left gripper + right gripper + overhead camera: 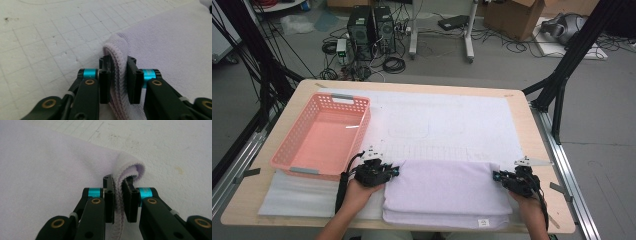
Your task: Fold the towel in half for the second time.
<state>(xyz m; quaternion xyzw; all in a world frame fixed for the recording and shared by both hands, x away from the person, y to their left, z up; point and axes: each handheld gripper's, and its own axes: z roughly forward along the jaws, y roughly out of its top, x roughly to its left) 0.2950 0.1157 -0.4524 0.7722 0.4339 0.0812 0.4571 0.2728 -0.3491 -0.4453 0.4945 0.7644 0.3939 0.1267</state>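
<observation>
2 grippers, 1 lilac towel (447,192), folded on the table (532,130)
Left gripper (376,171) and right gripper (515,179) each clamp a far corner; folding seems part done; pink basket (323,135) empty.

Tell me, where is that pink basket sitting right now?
In the high view the pink basket sits on the table's left side, just beyond the left gripper and left of the folded lavender towel.

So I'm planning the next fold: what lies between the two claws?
In the high view, only the folded lavender towel spans from the left claw to the right claw; each grips one of its far corners.
</observation>
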